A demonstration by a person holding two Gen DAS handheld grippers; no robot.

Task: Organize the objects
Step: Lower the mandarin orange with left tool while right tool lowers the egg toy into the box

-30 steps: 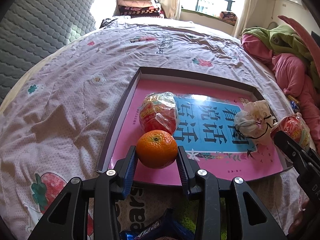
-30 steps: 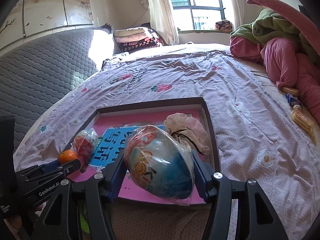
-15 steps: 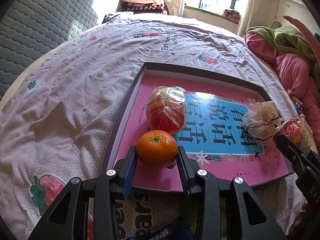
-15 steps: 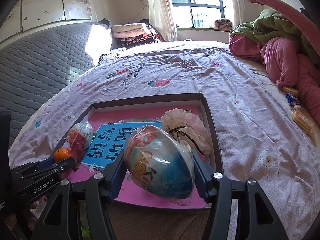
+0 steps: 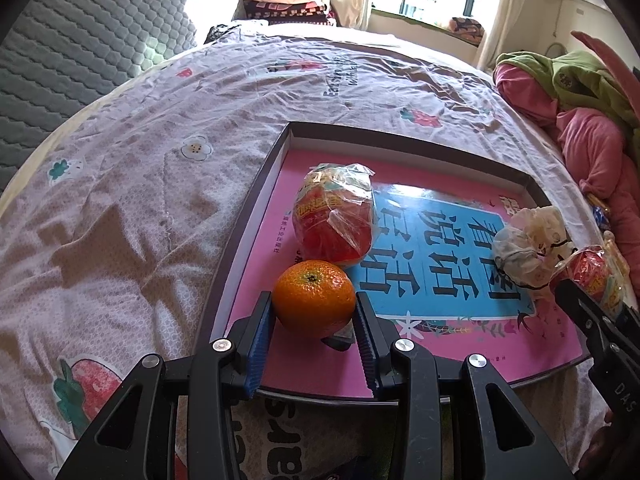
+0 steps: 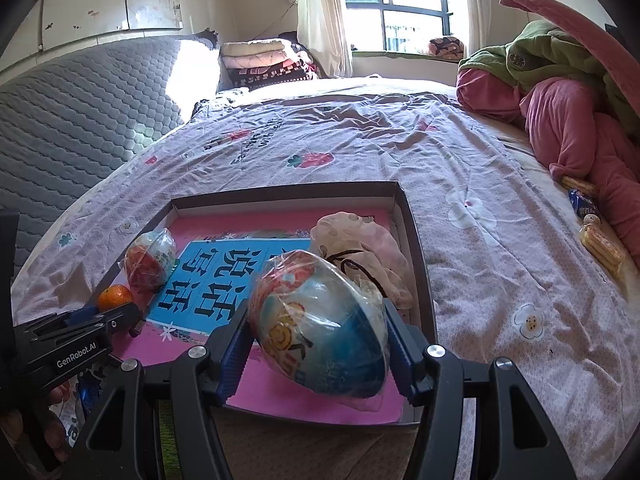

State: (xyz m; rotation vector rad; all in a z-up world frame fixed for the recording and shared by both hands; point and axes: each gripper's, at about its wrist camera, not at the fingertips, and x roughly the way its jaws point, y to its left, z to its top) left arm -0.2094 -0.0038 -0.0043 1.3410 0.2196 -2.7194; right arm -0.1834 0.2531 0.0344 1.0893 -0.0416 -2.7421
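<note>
A: Nearest the left camera, what is there?
B: The left gripper pinches an orange between its blue ribbed pads, stem scar facing up. It hangs over the near left corner of the shallow box, above the pink book lying inside.

A: And the right?
B: The right gripper is pressed onto a wrapped toy egg, blue below, red and orange above, in crinkled clear film. It sits over the box's near right part.

A: Any writing?
B: From the right camera, the side of the left gripper reads "GenRobot.AI". From the left camera, the right gripper's side shows "DAS", the rest cut off. The book's blue panel carries large black Chinese characters. The bedsheet has printed words below the box and farther up, too distorted to read with certainty.

A: Beyond the orange?
B: Just behind it, touching or nearly so, lies a second wrapped egg, mostly red with a yellow label I cannot read. On the box's right side rests a crumpled pale plastic bag with black cord.

A: Farther off?
B: On the sheet to the right, wafer sticks and a small blue packet lie beside pink bedding. Folded quilts are stacked by the window.
</note>
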